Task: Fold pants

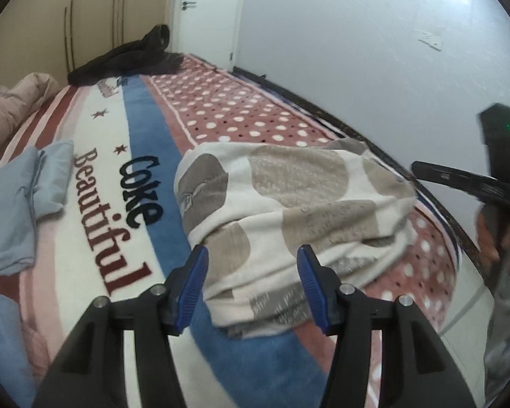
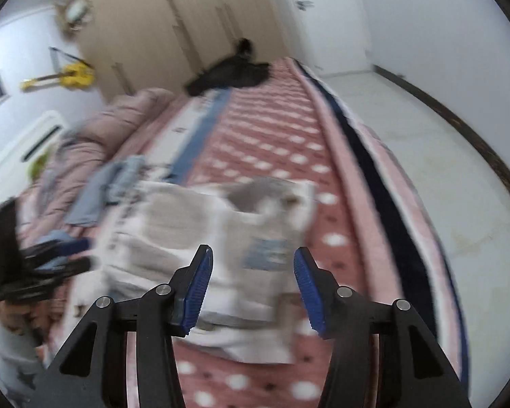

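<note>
The pants [image 1: 289, 204] are cream with large beige and grey blotches. They lie in a folded, rumpled bundle on the patterned bed blanket [image 1: 112, 204]. My left gripper [image 1: 253, 272] hovers open over their near edge, its blue pads [image 1: 195, 282] apart and touching no cloth. In the right wrist view the pants [image 2: 204, 238] are blurred, and my right gripper [image 2: 251, 272] stands open just above their near side. The right gripper's black body [image 1: 493, 183] shows at the left view's right edge, held by a hand. The left gripper [image 2: 40, 261] shows at the right view's left edge.
Folded light blue garments [image 1: 13, 210] lie left of the pants. A black garment [image 1: 125, 61] sits at the bed's far end and a pink duvet [image 1: 13, 102] along its far side. The bed edge [image 2: 374, 187] drops to a pale floor [image 2: 442, 187].
</note>
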A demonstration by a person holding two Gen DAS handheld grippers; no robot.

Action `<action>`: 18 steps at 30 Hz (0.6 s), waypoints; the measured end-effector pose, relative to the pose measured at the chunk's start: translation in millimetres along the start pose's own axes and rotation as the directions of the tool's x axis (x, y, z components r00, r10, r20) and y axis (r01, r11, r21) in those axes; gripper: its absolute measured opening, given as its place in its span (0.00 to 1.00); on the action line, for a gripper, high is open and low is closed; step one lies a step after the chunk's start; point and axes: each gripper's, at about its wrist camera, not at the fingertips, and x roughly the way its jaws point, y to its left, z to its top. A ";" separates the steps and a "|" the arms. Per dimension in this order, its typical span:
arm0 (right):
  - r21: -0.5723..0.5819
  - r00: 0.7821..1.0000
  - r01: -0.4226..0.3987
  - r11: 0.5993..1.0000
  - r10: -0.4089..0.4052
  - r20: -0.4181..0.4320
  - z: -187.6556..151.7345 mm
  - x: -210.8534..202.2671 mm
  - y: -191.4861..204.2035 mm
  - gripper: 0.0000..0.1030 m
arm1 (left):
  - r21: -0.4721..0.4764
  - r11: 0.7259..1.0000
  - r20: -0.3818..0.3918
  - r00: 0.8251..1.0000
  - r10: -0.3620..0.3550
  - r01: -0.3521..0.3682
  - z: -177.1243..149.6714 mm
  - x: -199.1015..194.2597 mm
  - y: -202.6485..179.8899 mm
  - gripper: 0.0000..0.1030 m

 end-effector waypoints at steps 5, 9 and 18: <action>-0.053 0.982 -0.186 0.981 0.184 -0.031 -11.7 16.0 33.2 0.38 | 0.001 1.000 -0.042 0.999 -0.020 0.020 -7.0 22.6 -4.8 0.24; -0.109 0.984 -0.130 0.985 0.115 -0.136 -27.7 48.5 43.3 0.38 | -0.003 1.000 -0.069 0.997 -0.031 0.031 -14.7 26.9 -0.5 0.22; 0.062 0.973 -0.156 0.986 0.164 -0.164 -48.0 52.9 -9.6 0.22 | 0.016 0.999 -0.095 0.995 -0.043 0.044 -28.6 20.1 -0.8 0.21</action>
